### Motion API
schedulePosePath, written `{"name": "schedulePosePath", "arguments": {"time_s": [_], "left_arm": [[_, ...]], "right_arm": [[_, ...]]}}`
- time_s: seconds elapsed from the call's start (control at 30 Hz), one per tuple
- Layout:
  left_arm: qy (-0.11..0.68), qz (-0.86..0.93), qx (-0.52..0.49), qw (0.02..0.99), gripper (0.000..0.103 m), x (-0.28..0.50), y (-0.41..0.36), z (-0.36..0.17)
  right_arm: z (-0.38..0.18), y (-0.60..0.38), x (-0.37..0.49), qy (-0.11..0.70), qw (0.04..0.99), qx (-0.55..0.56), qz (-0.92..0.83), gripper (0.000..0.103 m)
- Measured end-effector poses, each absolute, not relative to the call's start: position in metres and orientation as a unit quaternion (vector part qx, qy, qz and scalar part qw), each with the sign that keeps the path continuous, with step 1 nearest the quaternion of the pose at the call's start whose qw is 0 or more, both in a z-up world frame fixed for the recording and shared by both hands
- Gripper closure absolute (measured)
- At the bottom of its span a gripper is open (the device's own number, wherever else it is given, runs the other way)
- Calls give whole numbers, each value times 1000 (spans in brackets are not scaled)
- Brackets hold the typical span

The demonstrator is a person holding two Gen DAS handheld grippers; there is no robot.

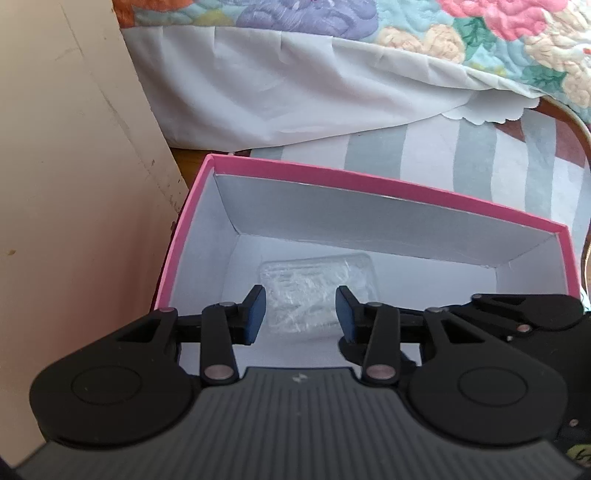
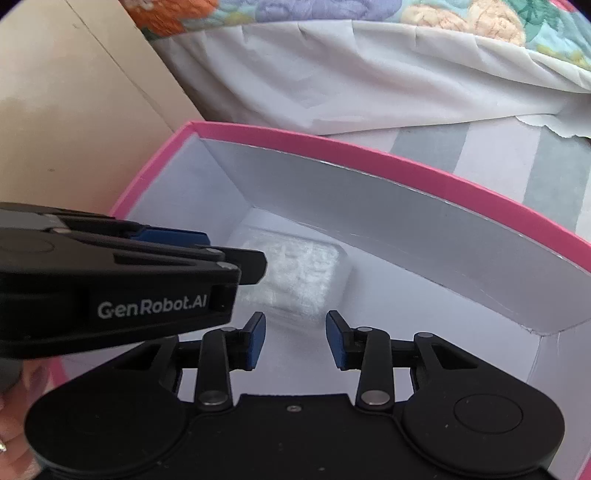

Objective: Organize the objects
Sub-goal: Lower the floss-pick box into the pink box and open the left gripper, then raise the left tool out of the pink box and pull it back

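Observation:
An open pink box (image 1: 369, 184) with a white inside sits on the floor. A clear plastic packet (image 1: 314, 291) lies flat on its bottom. My left gripper (image 1: 301, 302) hovers inside the box just above the packet, blue pads apart and nothing between them. In the right wrist view the same box (image 2: 369, 155) and packet (image 2: 295, 273) show. My right gripper (image 2: 295, 328) hangs over the packet's near edge, open and empty. The left gripper (image 2: 236, 254) reaches in from the left, beside and slightly ahead of the right one.
A beige furniture panel (image 1: 74, 184) stands close to the box's left side. Behind the box hang a white bed sheet (image 1: 295, 85) and a floral quilt (image 1: 480, 29). A grey and white striped rug (image 1: 461, 158) lies under the box. A hand (image 2: 14, 443) shows at lower left.

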State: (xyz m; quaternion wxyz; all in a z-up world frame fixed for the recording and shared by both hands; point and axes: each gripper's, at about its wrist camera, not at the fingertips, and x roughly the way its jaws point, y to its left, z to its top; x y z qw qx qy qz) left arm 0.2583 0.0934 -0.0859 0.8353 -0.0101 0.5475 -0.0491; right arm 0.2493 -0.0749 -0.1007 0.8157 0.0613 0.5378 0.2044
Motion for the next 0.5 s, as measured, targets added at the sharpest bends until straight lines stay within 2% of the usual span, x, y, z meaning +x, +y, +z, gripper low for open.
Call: {"name": "schedulePosePath", "arguments": {"time_s": [0.5], "left_arm": [[546,-60,-4,835,62,208,91,-36]], "right_arm": [[-41,-98,189,485,845,21,224,61]]}}
